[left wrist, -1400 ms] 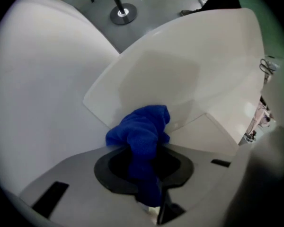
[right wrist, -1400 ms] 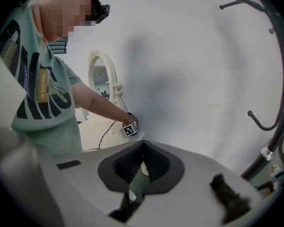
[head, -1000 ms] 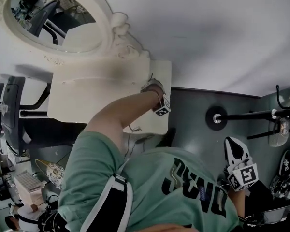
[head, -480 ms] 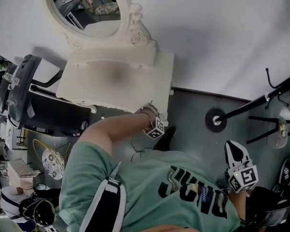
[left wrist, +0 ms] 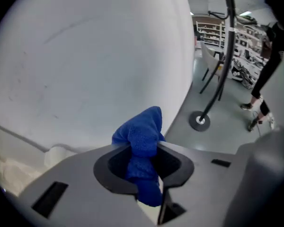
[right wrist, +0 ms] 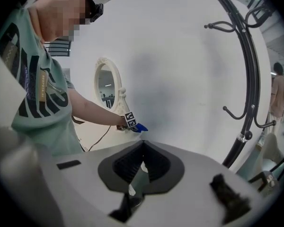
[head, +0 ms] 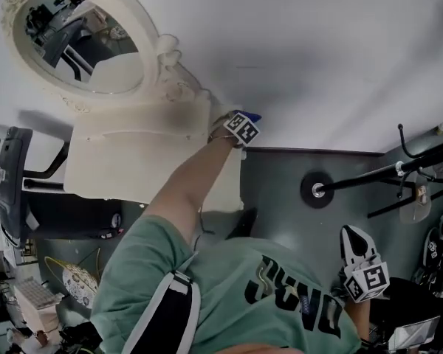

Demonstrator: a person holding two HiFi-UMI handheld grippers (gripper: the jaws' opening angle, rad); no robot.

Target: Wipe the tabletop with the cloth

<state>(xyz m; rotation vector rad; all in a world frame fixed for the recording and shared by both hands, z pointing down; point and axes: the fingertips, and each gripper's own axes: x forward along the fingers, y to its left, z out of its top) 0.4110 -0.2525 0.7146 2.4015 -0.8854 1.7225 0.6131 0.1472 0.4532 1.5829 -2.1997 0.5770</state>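
The left claw [left wrist: 144,150] is seen pinched shut on a blue cloth [left wrist: 142,131], which is bunched between the jaws and sticks out past their tips. In the head view this claw is held at the end of an outstretched arm [head: 184,183], over the far right corner of the white worktop [head: 125,153] and close against the pale wall [head: 317,50] (contact between cloth and worktop cannot be made out). An oval mirror [head: 81,39] in an ornate white frame is set at the back of the worktop. The right claw [right wrist: 142,148] is pressed together with nothing held, and is kept low at the person's side, well apart from the worktop. A black coat stand [head: 376,174] is seen on the grey floor [head: 280,175] nearby.
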